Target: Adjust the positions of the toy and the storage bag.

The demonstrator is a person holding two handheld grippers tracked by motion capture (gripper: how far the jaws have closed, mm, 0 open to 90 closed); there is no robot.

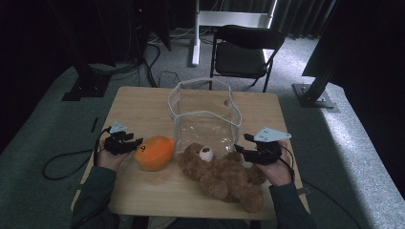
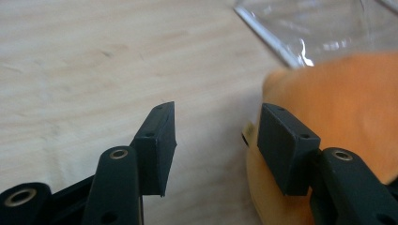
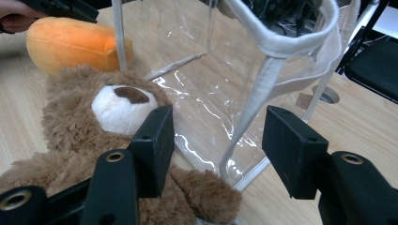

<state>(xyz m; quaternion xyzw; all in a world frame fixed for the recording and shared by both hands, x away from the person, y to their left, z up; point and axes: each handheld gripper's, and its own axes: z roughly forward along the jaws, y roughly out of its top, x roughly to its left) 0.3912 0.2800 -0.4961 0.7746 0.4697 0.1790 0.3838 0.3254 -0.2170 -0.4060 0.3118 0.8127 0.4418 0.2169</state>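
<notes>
In the left gripper view the orange plush toy [image 2: 338, 93] is blurred and cut by the right and bottom edges, and one jaw covers part of it. In the right gripper view a jaw hides part of the teddy bear [image 3: 80, 126], and its legs are cut off. The clear bag [image 3: 281, 42] top is cut off.

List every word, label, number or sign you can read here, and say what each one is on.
No text can be read.
Orange plush toy: a small dark mark on its left end in the high view, too small and blurred to tell whether it is a character.
Brown teddy bear, clear bag and wooden table: no lettering visible.
</notes>
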